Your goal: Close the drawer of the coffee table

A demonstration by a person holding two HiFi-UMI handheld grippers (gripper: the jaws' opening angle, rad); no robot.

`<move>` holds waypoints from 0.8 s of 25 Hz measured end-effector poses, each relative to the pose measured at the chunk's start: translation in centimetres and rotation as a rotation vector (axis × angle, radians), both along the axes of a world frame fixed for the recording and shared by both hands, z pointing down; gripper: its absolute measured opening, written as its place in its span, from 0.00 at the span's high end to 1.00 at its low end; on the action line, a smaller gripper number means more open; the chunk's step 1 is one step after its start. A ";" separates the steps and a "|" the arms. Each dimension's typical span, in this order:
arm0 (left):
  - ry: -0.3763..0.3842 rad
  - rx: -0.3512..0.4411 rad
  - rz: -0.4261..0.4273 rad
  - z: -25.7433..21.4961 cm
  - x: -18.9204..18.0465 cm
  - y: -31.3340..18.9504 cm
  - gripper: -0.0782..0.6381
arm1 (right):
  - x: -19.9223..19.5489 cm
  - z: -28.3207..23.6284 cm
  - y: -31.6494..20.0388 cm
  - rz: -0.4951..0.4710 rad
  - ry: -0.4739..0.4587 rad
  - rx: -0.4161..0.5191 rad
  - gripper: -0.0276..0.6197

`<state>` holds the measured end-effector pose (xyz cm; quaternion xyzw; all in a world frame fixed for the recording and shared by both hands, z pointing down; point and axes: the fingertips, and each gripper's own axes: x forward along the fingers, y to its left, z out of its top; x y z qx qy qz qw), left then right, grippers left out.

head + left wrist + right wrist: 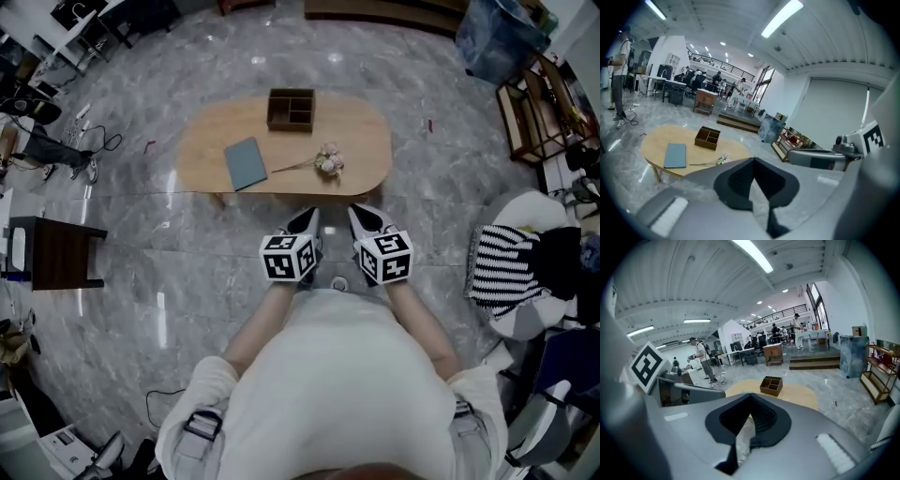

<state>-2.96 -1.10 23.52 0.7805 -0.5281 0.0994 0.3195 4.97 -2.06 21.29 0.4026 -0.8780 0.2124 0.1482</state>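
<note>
We're in a big open hall, half office, half lab: glossy marble floor (pixel 450 169), strip lights (pixel 752 256) overhead, a railed mezzanine (pixel 780 314) at the back, people (pixel 701 357) around desks (pixel 663 83), cables (pixel 105 141) trailing loose, and a coffee table (pixel 206 150) staged mid-room.

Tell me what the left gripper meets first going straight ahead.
Probably the coffee table, its near edge by the flower sprig; the left gripper points down toward it. Depth unclear: maybe floor first.
</note>
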 end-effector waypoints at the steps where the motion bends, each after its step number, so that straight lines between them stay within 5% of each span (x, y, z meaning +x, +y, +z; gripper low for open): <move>1: 0.001 0.008 -0.001 -0.4 0.0 -0.1 0.89 | -0.1 -0.3 0.1 -0.010 0.003 0.009 0.96; 20: 0.006 0.056 0.012 -2.3 0.5 -0.6 0.89 | 0.7 -2.0 -0.4 -0.018 -0.018 0.066 0.96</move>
